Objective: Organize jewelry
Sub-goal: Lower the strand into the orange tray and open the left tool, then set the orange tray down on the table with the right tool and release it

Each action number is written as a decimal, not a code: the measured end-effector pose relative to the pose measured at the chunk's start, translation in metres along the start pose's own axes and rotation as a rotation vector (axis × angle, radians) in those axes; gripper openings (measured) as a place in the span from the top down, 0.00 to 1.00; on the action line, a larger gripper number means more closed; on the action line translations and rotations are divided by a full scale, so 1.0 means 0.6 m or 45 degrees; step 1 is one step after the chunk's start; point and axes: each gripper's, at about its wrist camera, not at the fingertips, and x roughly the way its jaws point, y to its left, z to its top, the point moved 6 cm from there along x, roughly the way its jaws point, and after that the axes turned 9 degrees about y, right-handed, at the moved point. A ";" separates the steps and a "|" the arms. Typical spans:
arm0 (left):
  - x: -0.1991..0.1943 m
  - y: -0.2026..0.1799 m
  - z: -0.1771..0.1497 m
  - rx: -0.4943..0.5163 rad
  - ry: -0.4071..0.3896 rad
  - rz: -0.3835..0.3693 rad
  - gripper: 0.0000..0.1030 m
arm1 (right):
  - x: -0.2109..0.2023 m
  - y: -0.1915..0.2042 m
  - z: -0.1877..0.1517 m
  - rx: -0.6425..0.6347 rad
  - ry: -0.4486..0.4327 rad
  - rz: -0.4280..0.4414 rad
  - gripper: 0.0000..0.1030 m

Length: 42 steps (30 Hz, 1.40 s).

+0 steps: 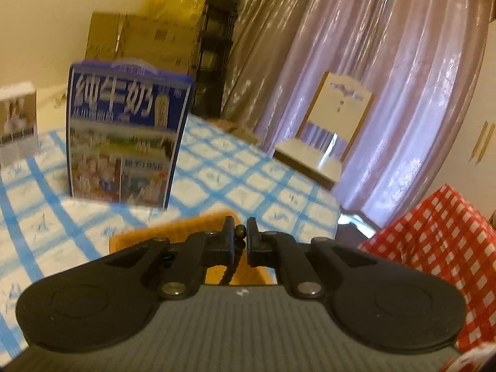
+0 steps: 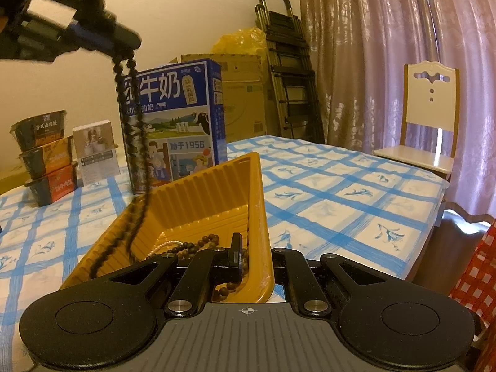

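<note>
My left gripper (image 1: 241,238) is shut on a string of dark beads (image 1: 240,231). In the right wrist view the left gripper (image 2: 124,38) is raised at the upper left, and the dark bead necklace (image 2: 131,142) hangs from it down over the left rim of the orange tray (image 2: 198,195). The tray stands on the blue-checked tablecloth and holds brown bead strands (image 2: 198,243) and a thin pearl strand (image 2: 162,246). My right gripper (image 2: 254,260) is shut on the tray's near right wall, one finger inside and one outside.
A blue milk carton (image 2: 183,124) stands behind the tray; it also shows in the left wrist view (image 1: 124,136). Stacked food bowls (image 2: 46,161) and a small white box (image 2: 97,155) are at the left. A white chair (image 2: 427,130), a folded ladder (image 2: 288,71) and cardboard boxes stand beyond the table.
</note>
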 end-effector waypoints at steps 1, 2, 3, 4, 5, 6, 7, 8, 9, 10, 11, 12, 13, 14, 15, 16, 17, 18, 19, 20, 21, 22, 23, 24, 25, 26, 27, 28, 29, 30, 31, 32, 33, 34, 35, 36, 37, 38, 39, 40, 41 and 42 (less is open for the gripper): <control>0.012 0.007 -0.018 -0.010 0.040 0.020 0.94 | 0.000 0.000 0.000 0.000 0.000 0.001 0.93; 0.027 0.017 -0.038 -0.027 0.090 0.049 0.94 | 0.000 0.000 0.000 0.000 -0.001 0.001 0.93; 0.041 0.027 -0.056 -0.051 0.137 0.063 0.94 | 0.000 0.000 0.000 -0.001 -0.002 0.001 0.93; 0.055 0.037 -0.075 -0.079 0.179 0.062 0.94 | 0.000 -0.001 0.000 -0.003 -0.003 0.002 0.93; 0.068 0.047 -0.094 -0.105 0.217 0.069 0.94 | 0.000 0.000 0.000 -0.003 -0.003 0.002 0.93; 0.079 0.055 -0.107 -0.115 0.244 0.083 0.94 | 0.001 0.000 0.000 -0.003 -0.003 0.002 0.93; 0.089 0.063 -0.119 -0.122 0.267 0.098 0.94 | 0.001 0.000 0.000 -0.003 -0.001 0.002 0.93; 0.097 0.070 -0.128 -0.130 0.281 0.112 0.94 | 0.001 0.000 -0.001 -0.002 0.000 0.002 0.93; 0.102 0.076 -0.134 -0.134 0.291 0.118 0.94 | 0.002 0.000 -0.001 -0.001 0.001 0.002 0.93; 0.106 0.081 -0.137 -0.138 0.300 0.120 0.94 | 0.002 0.000 -0.002 -0.001 0.001 0.001 0.93; 0.108 0.084 -0.139 -0.140 0.299 0.125 0.94 | 0.002 0.000 -0.002 -0.001 0.001 0.001 0.93; 0.108 0.086 -0.138 -0.134 0.295 0.126 0.94 | 0.002 0.000 -0.002 -0.001 0.001 0.001 0.93; 0.110 0.086 -0.137 -0.122 0.292 0.119 0.94 | 0.003 0.000 -0.002 0.001 0.001 0.002 0.93; 0.109 0.085 -0.134 -0.109 0.288 0.119 0.94 | 0.002 0.000 -0.003 0.000 0.001 0.001 0.93; 0.108 0.083 -0.132 -0.097 0.279 0.130 0.92 | 0.003 0.001 -0.003 -0.001 0.002 -0.001 0.93; 0.107 0.080 -0.133 -0.081 0.269 0.135 0.88 | 0.004 0.001 -0.003 -0.002 0.003 -0.002 0.93; 0.106 0.077 -0.132 -0.067 0.267 0.130 0.81 | 0.005 0.002 -0.003 -0.002 0.003 -0.003 0.93; 0.104 0.076 -0.130 -0.059 0.261 0.127 0.79 | 0.005 0.003 -0.003 -0.002 0.004 -0.004 0.93; 0.104 0.074 -0.129 -0.055 0.256 0.129 0.73 | 0.006 0.003 -0.003 -0.003 0.004 -0.005 0.93; 0.103 0.073 -0.128 -0.050 0.252 0.137 0.68 | 0.006 0.003 -0.003 -0.004 0.004 -0.006 0.93; 0.100 0.073 -0.128 -0.039 0.244 0.148 0.66 | 0.007 0.002 -0.003 -0.006 0.005 -0.007 0.93; 0.098 0.072 -0.128 -0.028 0.239 0.157 0.64 | 0.009 0.002 -0.003 -0.007 0.007 -0.009 0.93; 0.095 0.073 -0.128 -0.018 0.232 0.168 0.62 | 0.010 0.003 -0.003 -0.008 0.009 -0.010 0.93; 0.093 0.075 -0.128 -0.014 0.228 0.179 0.59 | 0.013 0.003 -0.003 -0.009 0.009 -0.013 0.93; 0.089 0.078 -0.129 -0.014 0.226 0.193 0.54 | 0.015 0.004 -0.003 -0.010 0.009 -0.015 0.93; 0.083 0.082 -0.129 -0.015 0.217 0.209 0.52 | 0.018 0.004 -0.003 -0.010 0.010 -0.014 0.93; 0.076 0.087 -0.131 -0.013 0.203 0.223 0.51 | 0.022 0.004 -0.002 -0.008 0.011 -0.010 0.93; 0.068 0.093 -0.133 -0.014 0.192 0.241 0.49 | 0.027 0.004 -0.001 0.001 0.015 -0.003 0.93; 0.062 0.100 -0.136 -0.015 0.188 0.260 0.47 | 0.034 0.003 -0.001 0.009 0.021 0.007 0.93; 0.052 0.108 -0.141 -0.017 0.183 0.286 0.46 | 0.041 0.003 0.000 0.013 0.028 0.016 0.93; 0.044 0.114 -0.145 -0.018 0.180 0.310 0.44 | 0.049 0.003 0.001 0.022 0.034 0.027 0.93; 0.034 0.122 -0.151 -0.019 0.176 0.339 0.43 | 0.057 0.002 0.000 0.032 0.042 0.041 0.93; 0.025 0.132 -0.158 -0.026 0.174 0.365 0.43 | 0.066 0.001 0.000 0.044 0.055 0.055 0.93; 0.017 0.140 -0.164 -0.037 0.175 0.388 0.42 | 0.076 -0.002 0.000 0.061 0.074 0.067 0.93; 0.008 0.148 -0.170 -0.054 0.176 0.409 0.42 | 0.083 -0.005 -0.001 0.076 0.088 0.075 0.93; -0.001 0.156 -0.176 -0.070 0.175 0.426 0.42 | 0.089 -0.009 -0.002 0.094 0.093 0.089 0.93; -0.010 0.163 -0.182 -0.082 0.174 0.441 0.40 | 0.093 -0.013 0.000 0.115 0.096 0.098 0.93; -0.019 0.170 -0.188 -0.095 0.172 0.458 0.38 | 0.099 -0.018 0.001 0.133 0.106 0.107 0.93; -0.028 0.176 -0.194 -0.108 0.169 0.469 0.37 | 0.105 -0.022 0.003 0.143 0.121 0.108 0.93; -0.038 0.182 -0.201 -0.124 0.165 0.481 0.36 | 0.110 -0.026 0.003 0.145 0.136 0.108 0.93; -0.048 0.185 -0.206 -0.139 0.161 0.490 0.35 | 0.113 -0.030 0.005 0.148 0.143 0.121 0.92; -0.058 0.189 -0.212 -0.149 0.155 0.497 0.35 | 0.114 -0.033 0.007 0.151 0.144 0.129 0.92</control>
